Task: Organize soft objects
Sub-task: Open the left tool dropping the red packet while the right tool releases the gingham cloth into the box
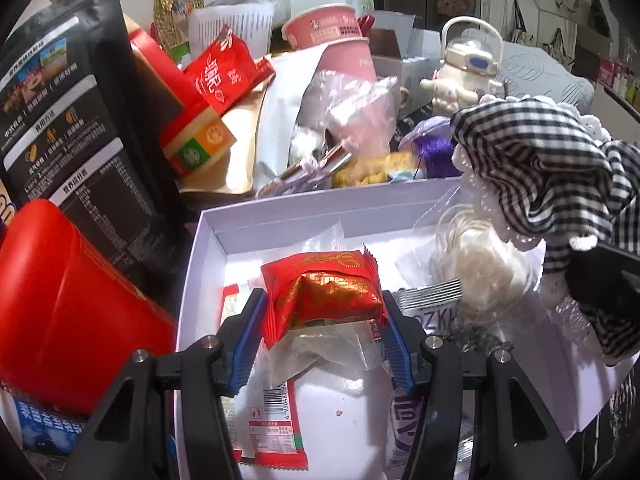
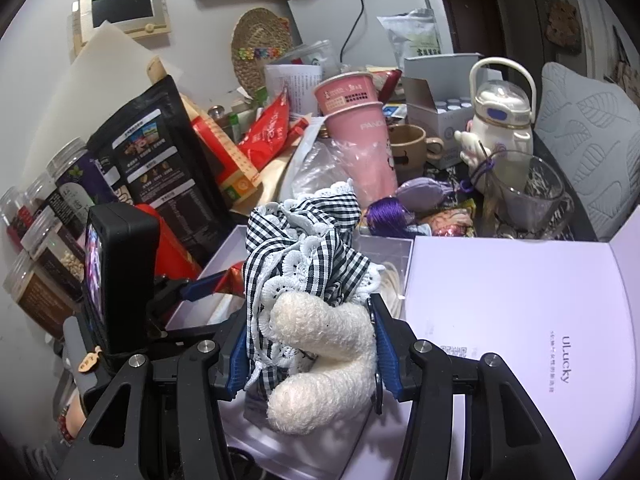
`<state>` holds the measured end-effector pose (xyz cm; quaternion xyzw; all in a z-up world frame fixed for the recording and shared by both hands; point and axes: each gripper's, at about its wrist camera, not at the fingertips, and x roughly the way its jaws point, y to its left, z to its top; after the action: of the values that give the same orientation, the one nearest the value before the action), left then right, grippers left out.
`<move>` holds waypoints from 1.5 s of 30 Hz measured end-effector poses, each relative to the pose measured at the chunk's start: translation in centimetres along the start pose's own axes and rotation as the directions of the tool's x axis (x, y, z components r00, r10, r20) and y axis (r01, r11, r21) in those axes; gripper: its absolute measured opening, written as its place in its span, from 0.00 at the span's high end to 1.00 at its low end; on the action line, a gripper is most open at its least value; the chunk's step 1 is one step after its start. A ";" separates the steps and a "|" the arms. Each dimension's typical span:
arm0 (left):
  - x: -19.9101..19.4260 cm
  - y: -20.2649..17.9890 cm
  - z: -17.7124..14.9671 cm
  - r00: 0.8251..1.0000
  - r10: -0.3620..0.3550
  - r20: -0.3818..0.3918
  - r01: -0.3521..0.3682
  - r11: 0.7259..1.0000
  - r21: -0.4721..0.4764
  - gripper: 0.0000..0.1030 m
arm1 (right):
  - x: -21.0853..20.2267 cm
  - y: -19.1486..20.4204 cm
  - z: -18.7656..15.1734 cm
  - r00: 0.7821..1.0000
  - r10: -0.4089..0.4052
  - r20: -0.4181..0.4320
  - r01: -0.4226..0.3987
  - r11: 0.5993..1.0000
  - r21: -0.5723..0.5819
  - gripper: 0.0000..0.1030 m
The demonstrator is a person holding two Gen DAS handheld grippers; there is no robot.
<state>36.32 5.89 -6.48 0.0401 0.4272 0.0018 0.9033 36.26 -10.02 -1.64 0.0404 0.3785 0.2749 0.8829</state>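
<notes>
In the left wrist view my left gripper is shut on a red and gold snack packet, held over the open white box. Flat sachets and clear bags lie in that box beneath the packet. In the right wrist view my right gripper is shut on a soft toy with white fuzzy legs and a black-and-white checked dress with lace trim. The same checked dress hangs at the right of the left wrist view, above the box's right side.
The box's white lid lies open at the right. Behind the box stand a black pouch, a red container, pink cups, a white kettle-shaped bottle, a glass and jars at the left.
</notes>
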 end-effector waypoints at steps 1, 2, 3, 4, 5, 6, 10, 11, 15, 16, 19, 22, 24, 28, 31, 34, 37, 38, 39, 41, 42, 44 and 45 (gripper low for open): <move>0.1 0.0 0.0 1.000 0.001 -0.002 -0.001 1.000 0.001 0.47 | 0.2 -0.1 0.0 1.000 0.002 -0.004 -0.002 1.000 0.004 0.50; 0.1 0.1 0.0 1.000 0.001 -0.005 -0.001 1.000 0.003 0.47 | 0.3 -0.1 0.0 1.000 0.001 -0.006 -0.001 1.000 0.005 0.50; 0.1 0.1 0.0 1.000 0.000 -0.006 0.000 1.000 0.002 0.47 | 0.4 -0.1 -0.1 1.000 -0.002 -0.007 0.003 1.000 0.003 0.50; 0.1 0.2 0.0 1.000 -0.002 -0.010 0.002 1.000 0.002 0.47 | 0.6 -0.1 -0.1 1.000 -0.008 -0.010 0.008 1.000 0.000 0.50; 0.2 0.2 0.0 1.000 -0.001 -0.013 0.001 1.000 0.003 0.47 | 0.8 -0.1 -0.2 1.000 -0.011 -0.013 0.011 1.000 -0.001 0.50; 0.3 0.2 0.0 1.000 0.003 -0.016 -0.003 1.000 0.003 0.47 | 1.1 0.0 -0.3 1.000 -0.015 -0.016 0.015 1.000 -0.004 0.50; 0.9 0.7 -0.1 0.999 0.005 -0.042 -0.005 1.000 -0.011 0.47 | 2.5 0.0 -0.7 0.998 -0.042 -0.043 0.041 0.999 -0.018 0.50; 1.0 0.8 -0.2 0.999 0.007 -0.046 -0.007 1.000 -0.013 0.47 | 2.8 0.0 -0.7 0.998 -0.047 -0.049 0.046 0.999 -0.021 0.50; 1.1 0.9 -0.2 0.998 0.003 -0.056 -0.005 1.000 -0.019 0.47 | 4.3 0.0 -1.3 0.995 -0.058 -0.078 0.056 0.998 -0.025 0.50; 1.2 0.9 -0.2 0.998 0.005 -0.061 -0.006 1.000 -0.018 0.47 | 4.5 0.0 -1.4 0.995 -0.055 -0.083 0.053 0.998 -0.025 0.50; 1.3 1.0 -0.2 0.997 0.003 -0.071 -0.005 1.000 -0.022 0.47 | 4.8 0.3 -1.6 0.994 -0.059 -0.087 0.057 0.998 -0.023 0.48; 1.3 1.2 -0.1 0.997 -0.004 -0.082 0.002 1.000 -0.031 0.47 | 5.2 0.3 -1.7 0.993 -0.058 -0.104 0.057 0.998 -0.016 0.46; 1.7 1.1 0.3 0.996 -0.003 -0.088 0.000 0.999 -0.034 0.47 | 5.2 0.4 -1.6 0.992 -0.055 -0.109 0.054 0.998 -0.016 0.43; 1.9 0.8 0.4 0.995 0.006 -0.096 -0.009 0.999 -0.032 0.47 | 4.6 0.5 -1.3 0.992 -0.059 -0.113 0.058 0.998 -0.019 0.39; 1.4 0.6 0.5 0.997 0.009 -0.075 -0.011 1.000 -0.026 0.47 | 3.9 0.3 -1.1 0.992 -0.071 -0.106 0.069 0.997 -0.015 0.33; 0.6 0.2 0.7 0.999 0.015 -0.046 -0.015 1.000 -0.008 0.47 | 2.9 -0.2 -0.8 0.992 -0.079 -0.096 0.079 0.997 -0.005 0.32; -0.2 -0.1 0.9 1.000 0.003 -0.021 -0.003 1.000 -0.006 0.47 | 2.1 -0.5 -0.6 0.994 -0.081 -0.073 0.081 0.997 -0.011 0.32; -0.5 -0.2 1.0 1.000 0.003 -0.016 -0.003 1.000 -0.003 0.47 | 2.1 -0.5 -0.5 0.993 -0.091 -0.072 0.090 0.996 -0.018 0.32; -0.7 -0.2 1.1 1.000 0.002 -0.009 -0.002 1.000 0.004 0.47 | 2.1 -0.5 -0.6 0.993 -0.099 -0.071 0.097 0.995 -0.024 0.32; -1.0 -0.4 1.1 1.000 -0.005 -0.003 0.005 1.000 0.017 0.47 | 2.3 -0.4 -0.6 0.993 -0.099 -0.072 0.097 0.995 -0.032 0.34; -1.1 -0.3 1.0 1.000 -0.009 -0.004 0.009 1.000 0.024 0.47 | 2.6 -0.3 -0.7 0.993 -0.095 -0.077 0.092 0.995 -0.034 0.36; -1.3 -0.5 1.1 1.000 -0.011 -0.012 0.012 0.999 0.038 0.47 | 3.1 -0.1 -0.8 0.992 -0.088 -0.085 0.085 0.996 -0.039 0.38; -1.3 -0.5 1.1 1.000 -0.001 -0.017 0.001 0.999 0.039 0.47 | 3.2 -0.1 -0.9 0.992 -0.087 -0.091 0.084 0.996 -0.040 0.43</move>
<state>36.32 5.30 -4.82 0.0574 0.4350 -0.0067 0.8986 37.49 -8.54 -4.39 -0.0045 0.4153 0.2452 0.8760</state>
